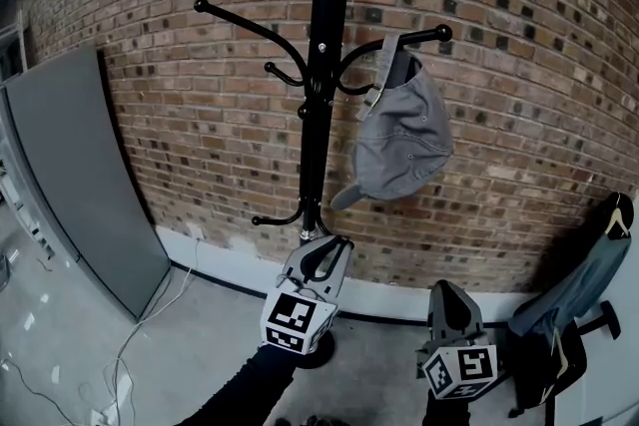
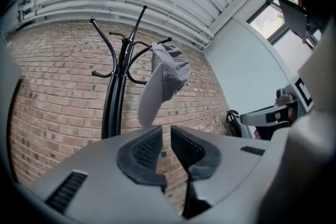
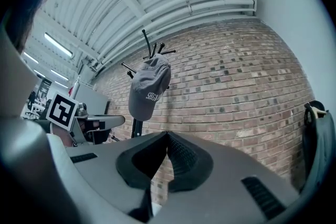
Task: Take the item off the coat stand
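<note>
A black coat stand (image 1: 319, 65) rises in front of a brick wall. A grey cap (image 1: 404, 135) hangs from its right hook, brim pointing down and left. My left gripper (image 1: 321, 254) is low beside the pole, well below the cap, with only a thin slit between its pads and nothing in them. The right gripper (image 1: 446, 288) is lower and further right, jaws together and empty. In the left gripper view the cap (image 2: 163, 81) hangs above the jaws (image 2: 165, 134), beside the stand (image 2: 113, 102). The right gripper view shows the cap (image 3: 148, 86) up and left of its jaws (image 3: 167, 136).
A grey panel (image 1: 80, 165) leans on the wall at the left, with a white cable (image 1: 130, 344) trailing on the concrete floor below it. A chair draped with a dark jacket (image 1: 569, 314) stands at the right. The stand's round base (image 1: 321, 352) sits behind my left gripper.
</note>
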### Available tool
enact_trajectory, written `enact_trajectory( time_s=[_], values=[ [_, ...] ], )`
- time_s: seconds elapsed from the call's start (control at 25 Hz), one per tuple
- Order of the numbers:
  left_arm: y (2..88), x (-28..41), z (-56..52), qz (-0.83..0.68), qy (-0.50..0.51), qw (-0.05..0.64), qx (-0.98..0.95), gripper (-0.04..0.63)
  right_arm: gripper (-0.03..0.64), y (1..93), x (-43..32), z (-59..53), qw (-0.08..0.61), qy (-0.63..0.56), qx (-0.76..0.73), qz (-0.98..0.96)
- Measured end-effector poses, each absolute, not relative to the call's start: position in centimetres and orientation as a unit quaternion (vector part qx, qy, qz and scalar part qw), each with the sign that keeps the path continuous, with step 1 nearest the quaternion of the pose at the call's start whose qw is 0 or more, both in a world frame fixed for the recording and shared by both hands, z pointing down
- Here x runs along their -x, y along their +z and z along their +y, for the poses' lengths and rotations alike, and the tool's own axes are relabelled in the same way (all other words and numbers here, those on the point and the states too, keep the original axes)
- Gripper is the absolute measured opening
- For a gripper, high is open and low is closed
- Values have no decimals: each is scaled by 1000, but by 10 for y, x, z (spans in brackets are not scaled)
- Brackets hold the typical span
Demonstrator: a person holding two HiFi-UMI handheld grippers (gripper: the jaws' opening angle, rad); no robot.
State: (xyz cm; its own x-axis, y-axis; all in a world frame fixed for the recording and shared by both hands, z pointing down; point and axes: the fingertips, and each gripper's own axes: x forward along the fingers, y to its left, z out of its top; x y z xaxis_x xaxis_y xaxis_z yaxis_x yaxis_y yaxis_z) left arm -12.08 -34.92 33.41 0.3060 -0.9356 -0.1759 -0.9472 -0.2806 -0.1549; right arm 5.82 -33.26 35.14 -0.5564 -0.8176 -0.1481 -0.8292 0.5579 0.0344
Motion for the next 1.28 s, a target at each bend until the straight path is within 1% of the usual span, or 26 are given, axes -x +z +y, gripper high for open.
enact_trajectory(
  time_s=[0.2, 0.28, 0.36, 0.48, 0.64, 1.12, 1.2, 1.28],
  values=[
    [332, 128, -366, 574, 25, 114, 810, 203, 9, 352, -54, -342, 54, 51, 472, 879],
    [334, 132, -375, 570, 21, 113, 814, 256, 9, 354, -52, -345, 52, 50, 472, 879],
    [335, 137, -386, 562, 22, 108, 820, 273, 9, 356, -50, -348, 51, 47, 472, 879],
    [332, 143, -400, 552, 25, 109, 826, 273, 10, 357, -48, -350, 49, 45, 472, 879],
    [322, 147, -410, 543, 27, 129, 829, 273, 9, 361, -51, -353, 44, 45, 478, 876],
    [291, 122, -424, 508, 35, 181, 842, 273, 10, 369, -65, -364, 39, 41, 499, 865],
    [285, 121, -422, 504, 46, 184, 843, 242, 11, 369, -66, -364, 39, 40, 501, 864],
    [281, 119, -418, 500, 52, 195, 842, 132, 10, 371, -68, -364, 38, 38, 503, 863]
  ],
)
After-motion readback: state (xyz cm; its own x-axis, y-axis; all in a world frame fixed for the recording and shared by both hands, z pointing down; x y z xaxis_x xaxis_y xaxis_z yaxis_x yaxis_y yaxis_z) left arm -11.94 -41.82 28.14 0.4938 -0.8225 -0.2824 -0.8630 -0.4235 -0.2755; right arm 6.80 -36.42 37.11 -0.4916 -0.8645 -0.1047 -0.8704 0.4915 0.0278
